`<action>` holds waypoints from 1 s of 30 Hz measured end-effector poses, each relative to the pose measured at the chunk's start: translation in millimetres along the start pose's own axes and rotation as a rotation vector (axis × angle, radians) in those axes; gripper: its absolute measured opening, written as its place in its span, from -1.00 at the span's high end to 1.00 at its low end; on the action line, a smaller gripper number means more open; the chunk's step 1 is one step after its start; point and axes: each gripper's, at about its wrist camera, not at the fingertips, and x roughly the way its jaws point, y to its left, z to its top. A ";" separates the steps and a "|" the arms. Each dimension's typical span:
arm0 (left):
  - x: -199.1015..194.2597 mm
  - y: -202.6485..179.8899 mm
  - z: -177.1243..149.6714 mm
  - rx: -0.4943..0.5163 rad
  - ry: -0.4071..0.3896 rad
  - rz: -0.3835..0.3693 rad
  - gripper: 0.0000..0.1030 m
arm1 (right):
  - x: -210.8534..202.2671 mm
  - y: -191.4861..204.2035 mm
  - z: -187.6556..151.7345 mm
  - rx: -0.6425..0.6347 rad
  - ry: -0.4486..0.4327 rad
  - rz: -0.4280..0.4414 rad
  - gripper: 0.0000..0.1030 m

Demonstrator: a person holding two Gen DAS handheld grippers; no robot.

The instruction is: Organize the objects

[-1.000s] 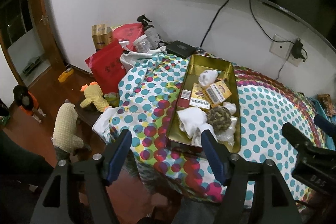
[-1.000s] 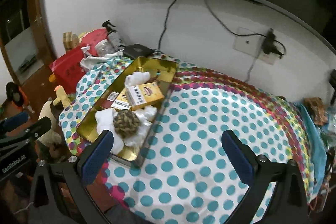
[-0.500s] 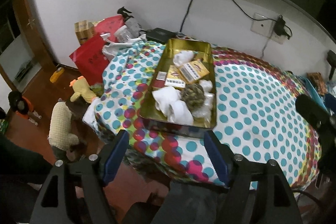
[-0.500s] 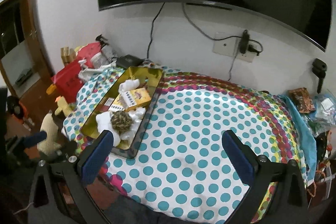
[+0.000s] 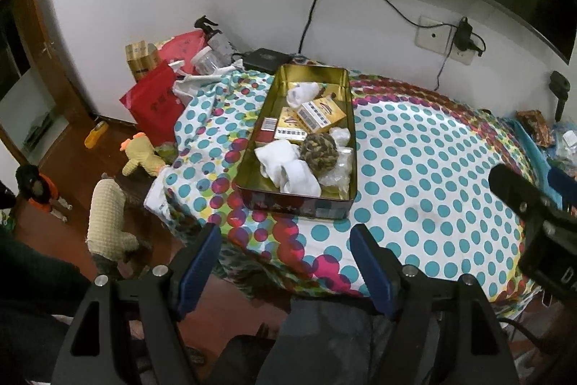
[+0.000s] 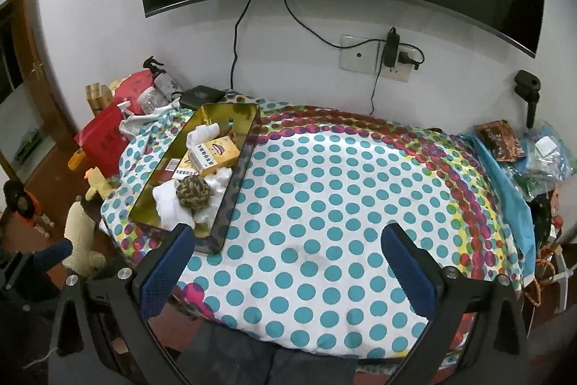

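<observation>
Both our tools, left tool (image 5: 285, 253) and right tool (image 6: 288, 251), gape wide, empty; gold tin (image 5: 276, 103) at frame centre hides its cluttered lower contents.

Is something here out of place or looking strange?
Yes: the plush toys lie on the floor left of the table, not put away. The tin sits near the table's left edge, its contents heaped loosely.

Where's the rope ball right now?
The rope ball sits inside the gold tin, toward its near end, against the white socks and just below the yellow box.
</observation>
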 end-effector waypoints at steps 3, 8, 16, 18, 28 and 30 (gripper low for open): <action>-4.7 6.0 -0.1 -0.018 -0.001 0.002 -0.47 | -4.2 1.4 -1.2 0.000 0.000 0.004 -1.00; -12.5 10.1 -1.5 -0.013 -0.002 -0.007 -0.48 | -13.3 10.7 2.3 0.001 -0.002 -0.013 -1.00; -25.5 16.1 0.5 -0.018 -0.007 -0.027 -0.47 | -14.9 17.7 -1.5 -0.005 0.025 -0.056 -1.00; -29.5 19.7 2.2 -0.025 -0.004 -0.025 -0.47 | -14.8 19.0 -3.2 -0.006 0.042 -0.052 -1.00; -30.8 24.9 3.7 -0.039 0.014 -0.040 -0.47 | -11.9 27.5 -9.8 -0.033 0.065 -0.053 -1.00; -30.1 22.7 4.1 -0.028 0.011 -0.040 -0.47 | -8.0 29.1 -11.4 -0.039 0.076 -0.059 -1.00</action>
